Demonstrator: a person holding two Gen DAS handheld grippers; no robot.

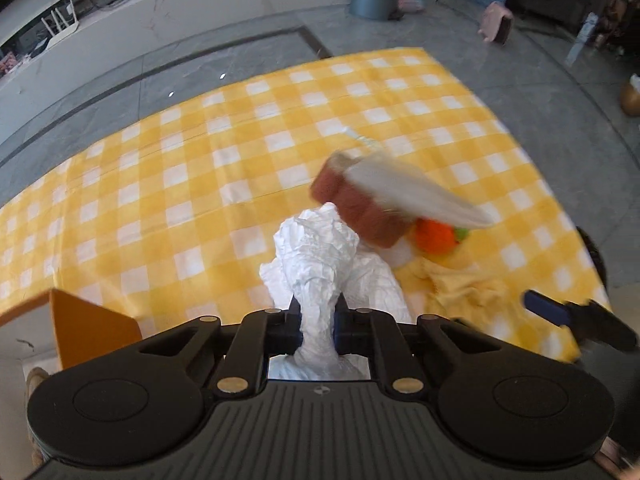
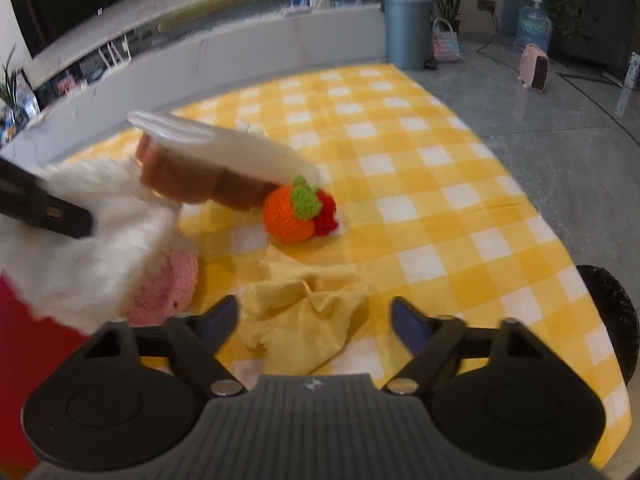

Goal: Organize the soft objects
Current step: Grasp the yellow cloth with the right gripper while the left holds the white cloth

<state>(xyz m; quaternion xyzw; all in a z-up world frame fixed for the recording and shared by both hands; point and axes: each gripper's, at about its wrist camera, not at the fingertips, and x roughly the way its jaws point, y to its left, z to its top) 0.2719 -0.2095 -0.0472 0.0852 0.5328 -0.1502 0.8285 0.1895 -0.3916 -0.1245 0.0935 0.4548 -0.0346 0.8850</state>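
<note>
At the near left an orange box stands on the yellow checked cloth; the left gripper has its jaws clamped on a crumpled white cloth, which rises between the pads; just beyond, a brown sponge block with a white top lies tilted beside an orange crochet fruit; to the right, the right gripper holds its jaws wide apart above a rumpled yellow cloth, not touching it.

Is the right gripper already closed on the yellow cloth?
No, the right gripper stands open, its blue pads apart on either side of the crumpled yellow cloth without pressing it.
</note>
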